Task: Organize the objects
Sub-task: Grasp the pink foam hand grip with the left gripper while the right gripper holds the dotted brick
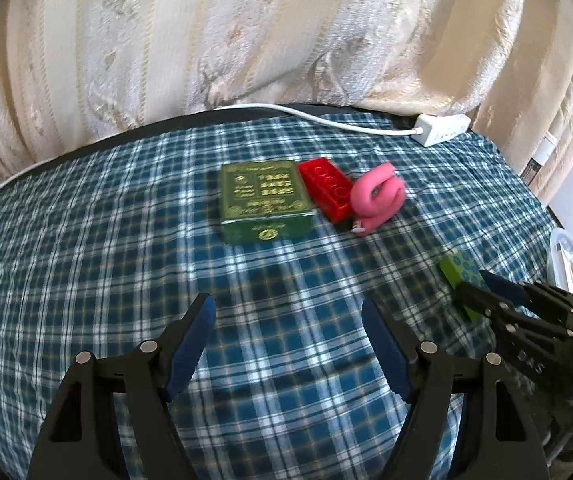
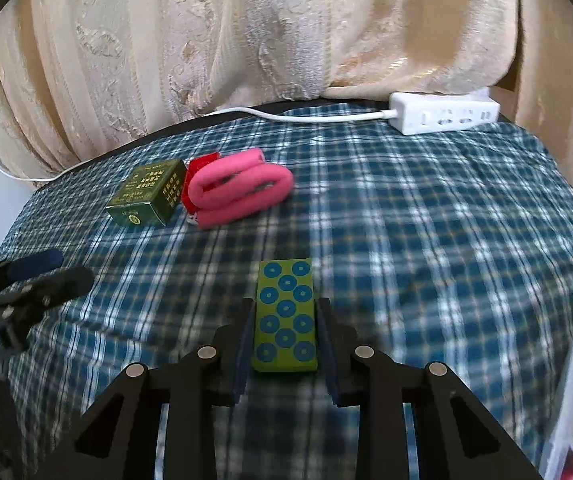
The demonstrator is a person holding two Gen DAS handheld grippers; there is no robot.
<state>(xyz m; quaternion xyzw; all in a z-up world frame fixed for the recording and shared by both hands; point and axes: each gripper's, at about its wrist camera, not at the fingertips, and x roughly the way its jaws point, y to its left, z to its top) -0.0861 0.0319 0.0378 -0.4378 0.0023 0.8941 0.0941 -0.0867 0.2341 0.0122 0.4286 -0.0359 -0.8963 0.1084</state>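
A dark green box with gold print (image 1: 264, 200) (image 2: 148, 194), a red toy brick (image 1: 326, 188) (image 2: 198, 168) and a folded pink foam roll (image 1: 376, 196) (image 2: 238, 196) lie side by side on the blue plaid cloth (image 1: 126, 240). My right gripper (image 2: 285, 312) (image 1: 482, 284) is shut on a green block with blue dots (image 2: 285, 316) (image 1: 460, 272), just over the cloth. My left gripper (image 1: 286, 312) (image 2: 58, 266) is open and empty, nearer than the row and left of the block.
A white power strip (image 1: 442, 128) (image 2: 444, 118) with its cable lies at the cloth's far edge. Cream curtains (image 1: 246, 40) hang behind. A clear plastic container (image 1: 570, 260) stands at the right edge.
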